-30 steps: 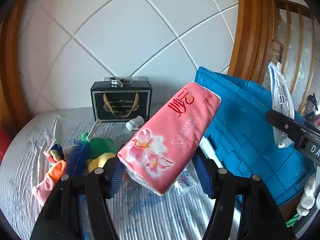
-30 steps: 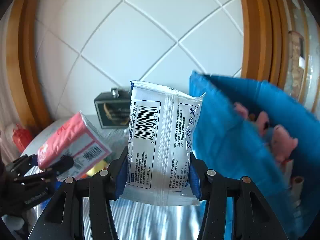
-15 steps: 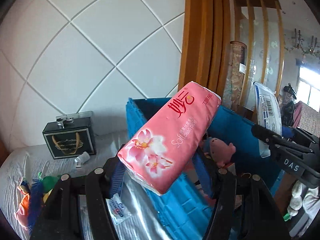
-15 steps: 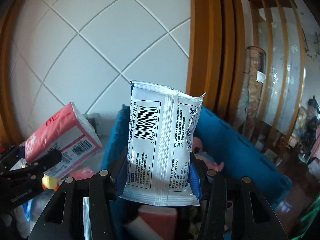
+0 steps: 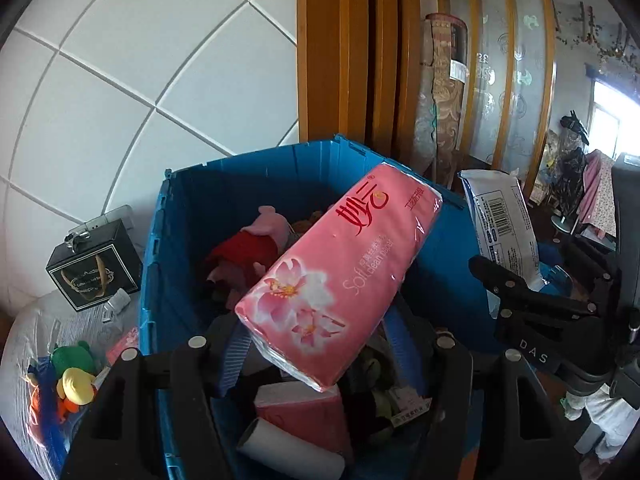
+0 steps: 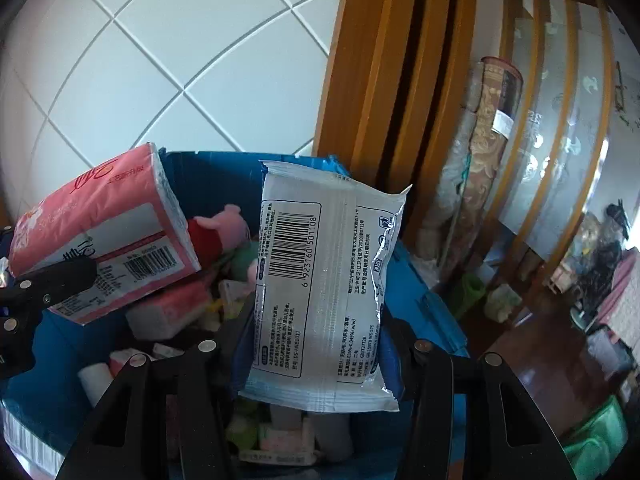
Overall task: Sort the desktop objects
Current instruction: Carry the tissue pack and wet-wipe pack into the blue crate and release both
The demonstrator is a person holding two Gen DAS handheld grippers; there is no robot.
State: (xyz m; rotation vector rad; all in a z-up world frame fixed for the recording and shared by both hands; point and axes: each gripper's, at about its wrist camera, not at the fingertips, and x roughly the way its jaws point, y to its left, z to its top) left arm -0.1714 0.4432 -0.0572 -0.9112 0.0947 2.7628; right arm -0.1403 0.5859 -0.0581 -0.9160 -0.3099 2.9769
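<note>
Glossy pink plastic-wrapped tissue pack [image 5: 340, 276], shiny crinkled white wipes packet [image 6: 324, 292], matt blue plastic crate [image 5: 160, 240]

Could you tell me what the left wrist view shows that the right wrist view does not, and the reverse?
Only the left wrist view shows the black gift box and the green and yellow toys on the table beside the bin, plus the flower print on the pink tissue pack.

Only the right wrist view shows the tissue pack's barcode side and the white pack's full label.

Both show the blue bin with the pink pig toy inside, the left gripper shut on the tissue pack, and the right gripper shut on the white pack.
</note>
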